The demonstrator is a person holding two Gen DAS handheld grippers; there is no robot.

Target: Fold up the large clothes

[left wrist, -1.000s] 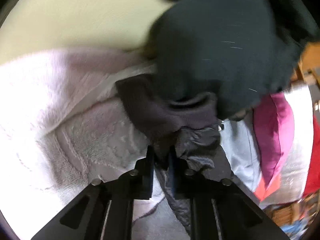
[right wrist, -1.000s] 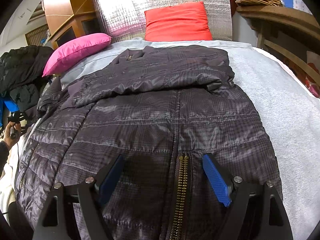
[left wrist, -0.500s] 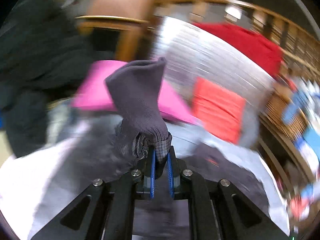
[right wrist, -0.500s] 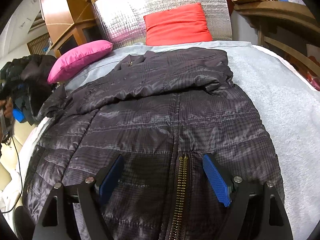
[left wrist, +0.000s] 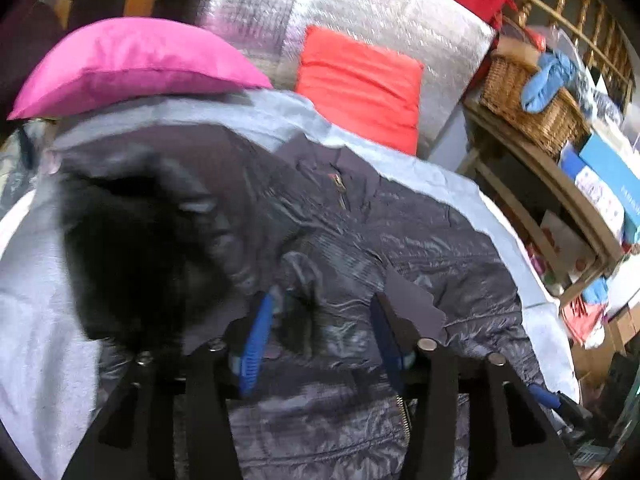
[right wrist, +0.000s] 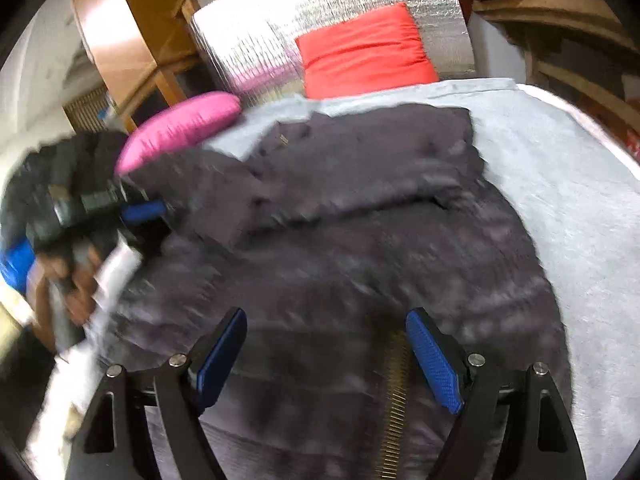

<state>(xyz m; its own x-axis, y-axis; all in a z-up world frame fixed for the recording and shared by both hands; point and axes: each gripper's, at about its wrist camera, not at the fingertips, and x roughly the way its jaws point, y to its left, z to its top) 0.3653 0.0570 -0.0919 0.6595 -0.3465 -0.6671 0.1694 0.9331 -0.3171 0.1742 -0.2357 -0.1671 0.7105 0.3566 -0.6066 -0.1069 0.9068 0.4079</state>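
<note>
A dark quilted jacket (left wrist: 400, 248) lies spread on the grey bed sheet (left wrist: 36, 280), its brass zipper (right wrist: 394, 400) running toward me. My left gripper (left wrist: 320, 332) hovers over the jacket's chest with its jaws opening and nothing pressed between the blue pads. The sleeve (left wrist: 140, 256), a dark blur, hangs loose just left of those jaws. From the right wrist view, the left gripper (right wrist: 140, 208) shows at the jacket's left edge, held by a hand (right wrist: 68, 276). My right gripper (right wrist: 328, 356) stands open above the zipper near the hem, holding nothing.
A pink pillow (left wrist: 128, 60) and a red pillow (left wrist: 360, 84) lean on a silver foil headboard (left wrist: 360, 8). A wicker basket (left wrist: 528, 100) sits on wooden shelves right of the bed. Dark clothes (right wrist: 60, 160) are piled left of the bed.
My left gripper swung from beside the bed to over the jacket, carrying the sleeve cuff; its jaws have parted and the cuff has slipped out. The right gripper rose a little.
</note>
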